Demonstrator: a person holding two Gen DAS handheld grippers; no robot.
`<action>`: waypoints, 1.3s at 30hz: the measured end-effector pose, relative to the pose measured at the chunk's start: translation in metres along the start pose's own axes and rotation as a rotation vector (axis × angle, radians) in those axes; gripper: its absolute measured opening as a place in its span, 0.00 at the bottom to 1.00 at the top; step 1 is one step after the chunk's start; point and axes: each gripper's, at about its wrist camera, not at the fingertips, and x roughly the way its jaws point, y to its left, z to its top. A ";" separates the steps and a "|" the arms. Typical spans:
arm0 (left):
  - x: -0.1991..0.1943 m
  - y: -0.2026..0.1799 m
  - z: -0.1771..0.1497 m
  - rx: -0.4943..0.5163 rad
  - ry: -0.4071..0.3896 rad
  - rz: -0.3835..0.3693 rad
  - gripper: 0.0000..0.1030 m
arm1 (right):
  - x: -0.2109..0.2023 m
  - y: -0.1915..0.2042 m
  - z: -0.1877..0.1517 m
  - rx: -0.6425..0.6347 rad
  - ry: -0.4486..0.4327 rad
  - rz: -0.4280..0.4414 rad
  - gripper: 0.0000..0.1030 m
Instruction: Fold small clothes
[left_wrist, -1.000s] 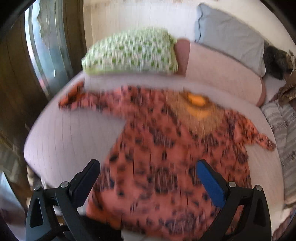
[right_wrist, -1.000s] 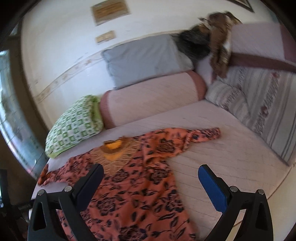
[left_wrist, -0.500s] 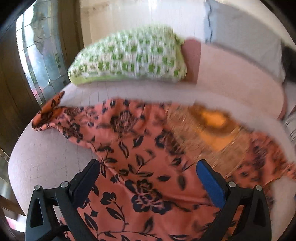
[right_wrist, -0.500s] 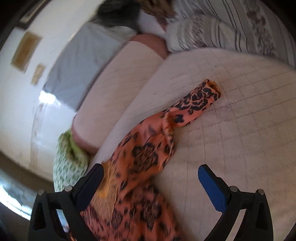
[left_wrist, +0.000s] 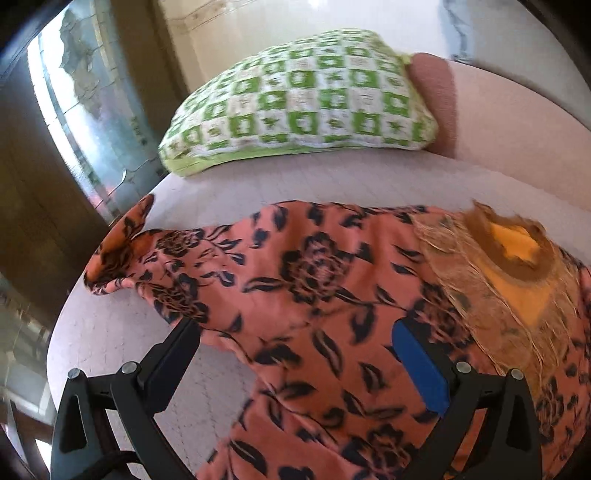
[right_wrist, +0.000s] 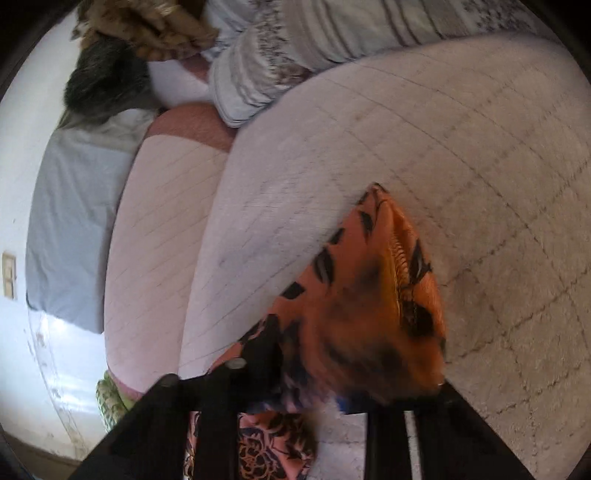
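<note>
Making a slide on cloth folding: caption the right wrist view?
Right gripper closing on the sleeve of an orange floral top on a pale quilted bed.

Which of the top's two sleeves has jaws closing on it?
The right gripper's sleeve: jaws closing around its bunched cuff. The other sleeve lies flat, ungripped.

A bed (left_wrist: 332, 177) with a pale pink quilted cover fills the room, with a long pink bolster (left_wrist: 517, 129) along its head and a green-and-white checked pillow (left_wrist: 303, 99) leaning against it. To the left, daylight comes through a patterned glass pane (left_wrist: 85, 110) set in dark wood beside a cream wall (left_wrist: 295, 18). In the right wrist view a grey pillow (right_wrist: 74, 206) rests against the white wall, and striped bedding (right_wrist: 332, 37) is piled at the far edge beside a brown and dark heap (right_wrist: 129, 44).
</note>
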 end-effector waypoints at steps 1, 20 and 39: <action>0.001 0.006 0.002 -0.026 0.006 -0.002 1.00 | -0.001 0.001 0.000 0.004 -0.002 0.012 0.16; 0.014 0.127 0.022 -0.267 0.007 0.115 1.00 | 0.001 0.268 -0.315 -0.542 0.528 0.528 0.24; 0.023 0.089 0.025 -0.200 0.046 -0.073 1.00 | -0.009 0.142 -0.259 -0.577 0.413 0.251 0.88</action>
